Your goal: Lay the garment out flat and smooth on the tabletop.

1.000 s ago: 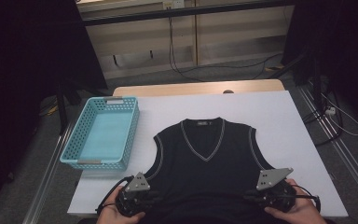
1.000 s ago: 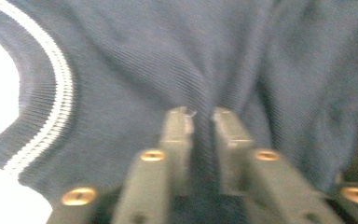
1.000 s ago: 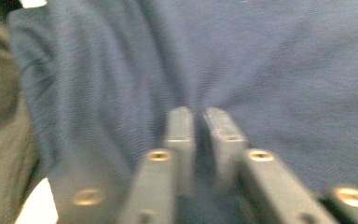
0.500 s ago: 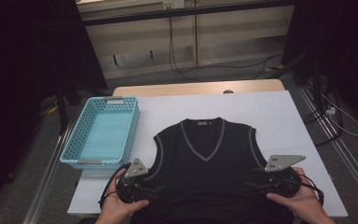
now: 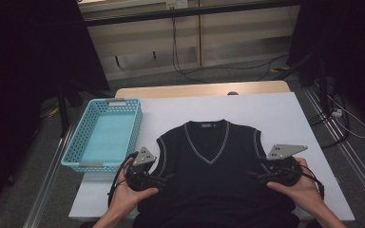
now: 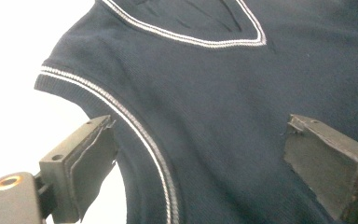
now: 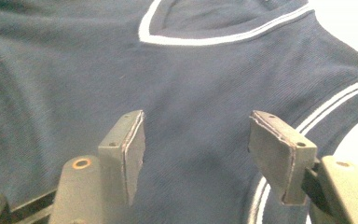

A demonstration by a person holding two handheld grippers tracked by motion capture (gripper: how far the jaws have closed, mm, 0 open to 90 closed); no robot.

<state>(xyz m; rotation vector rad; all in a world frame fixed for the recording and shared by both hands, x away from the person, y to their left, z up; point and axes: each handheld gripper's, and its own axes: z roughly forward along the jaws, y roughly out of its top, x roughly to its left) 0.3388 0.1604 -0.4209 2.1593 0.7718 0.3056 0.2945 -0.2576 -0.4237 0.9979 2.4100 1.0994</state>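
- Light blue plastic lattice basket (image 5: 105,134) sits at the left edge of the white-topped counter (image 5: 275,114), empty inside, just left of the vest and not touching it.
- Left tongs (image 5: 164,178) held in the person's left hand (image 5: 126,192), low on the vest's left side, below the armhole, grey three-cornered plate on top.
- Left gripper view: jaws spread wide, nothing clamped; one jaw over the white counter beside the armhole edge, the other over the dark knit. The striped armhole trim runs between them.
- Dark navy sleeveless knit V-neck vest with pale striped trim (image 5: 209,175) lies flat, front up, in the middle of the counter, neck pointing away from the person, hem at the near edge. Small label inside the collar.
- The vest (image 6: 223,107) takes up most of the left gripper view; V-neck trim at the top.
- The vest (image 7: 65,79) in the right gripper view: V-neck trim at top, double stripe of the armhole at right.
- Right tongs (image 5: 253,175) held in the right hand (image 5: 304,187), low on the vest's right side by the armhole, grey plate on top.
- Right gripper view: jaws well apart, empty, both over the knit, the right jaw next to the armhole stripe. Cannot tell whether tips touch the fabric.
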